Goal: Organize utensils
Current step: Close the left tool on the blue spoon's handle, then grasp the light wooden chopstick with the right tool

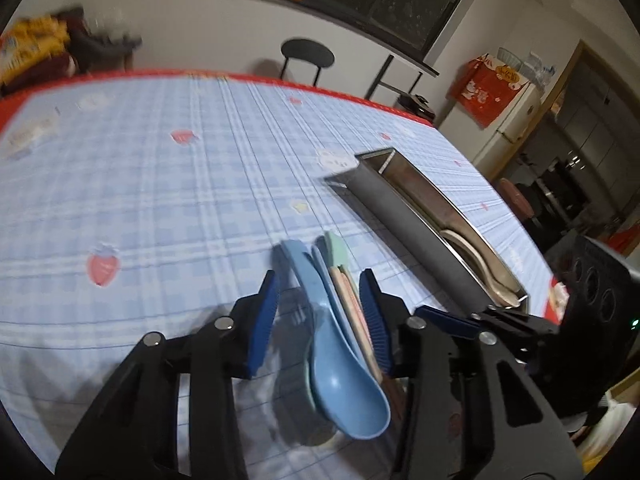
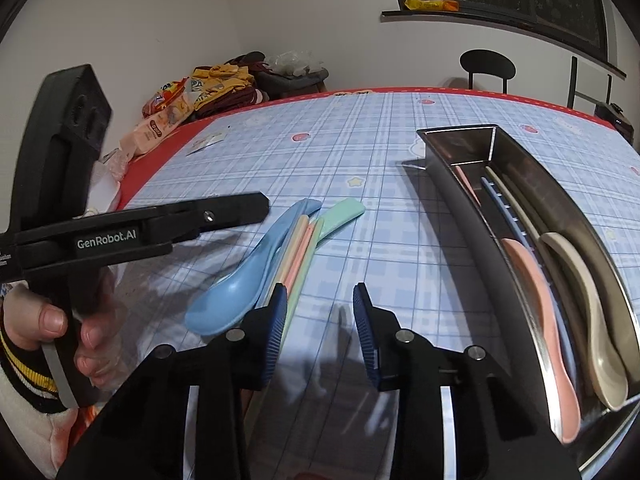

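Blue spoon [image 1: 340, 360] and sticks [image 1: 352, 304], left of the tray [image 1: 420, 240] on the bench [image 1: 160, 184], are loosely straddled by left jaws; right jaws gape empty. Stragglers could be dropped.

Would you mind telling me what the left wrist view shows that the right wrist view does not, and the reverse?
Only the left wrist view shows the white refrigerator with a red bag on top, and the utensils lying between the left hand-held gripper fingers.

Only the right wrist view shows the pink spoon in the metal tray, the person's hand, and the empty right hand-held gripper.

Both show the blue spoon, mint green spoon, beige spoon, tray, plaid tablecloth and black chair.
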Demonstrator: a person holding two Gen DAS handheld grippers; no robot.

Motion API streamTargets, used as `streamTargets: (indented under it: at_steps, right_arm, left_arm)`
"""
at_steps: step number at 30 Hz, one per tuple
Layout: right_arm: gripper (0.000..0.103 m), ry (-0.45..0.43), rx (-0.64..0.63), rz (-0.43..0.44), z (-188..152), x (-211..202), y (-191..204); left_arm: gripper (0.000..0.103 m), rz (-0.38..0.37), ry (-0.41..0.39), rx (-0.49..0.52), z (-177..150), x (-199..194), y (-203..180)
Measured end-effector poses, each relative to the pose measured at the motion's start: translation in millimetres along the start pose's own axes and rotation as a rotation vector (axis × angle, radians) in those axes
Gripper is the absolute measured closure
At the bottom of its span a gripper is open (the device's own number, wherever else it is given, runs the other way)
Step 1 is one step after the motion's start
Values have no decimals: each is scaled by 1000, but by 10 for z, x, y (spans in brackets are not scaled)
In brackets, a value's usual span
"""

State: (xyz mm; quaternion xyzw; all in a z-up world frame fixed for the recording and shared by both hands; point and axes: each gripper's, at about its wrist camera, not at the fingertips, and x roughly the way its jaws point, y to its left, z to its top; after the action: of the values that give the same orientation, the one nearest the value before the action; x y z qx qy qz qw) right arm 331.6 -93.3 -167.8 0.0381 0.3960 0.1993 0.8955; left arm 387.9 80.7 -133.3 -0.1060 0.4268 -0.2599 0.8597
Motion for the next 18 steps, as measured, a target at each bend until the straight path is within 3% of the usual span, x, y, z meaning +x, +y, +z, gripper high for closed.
streamTargets:
  at_steps: [7, 16, 18]
  right_arm:
    - [69, 12, 59, 68, 13, 91, -125]
    - [69, 28, 68, 122, 2, 127, -125]
    - [69, 29, 67, 123, 2, 135, -121]
  left_arm:
    - [66, -104, 56, -159, -38, 224, 269]
    - [74, -129, 66, -162, -81, 304, 200]
    - [80, -138, 66, -173, -91, 306, 219]
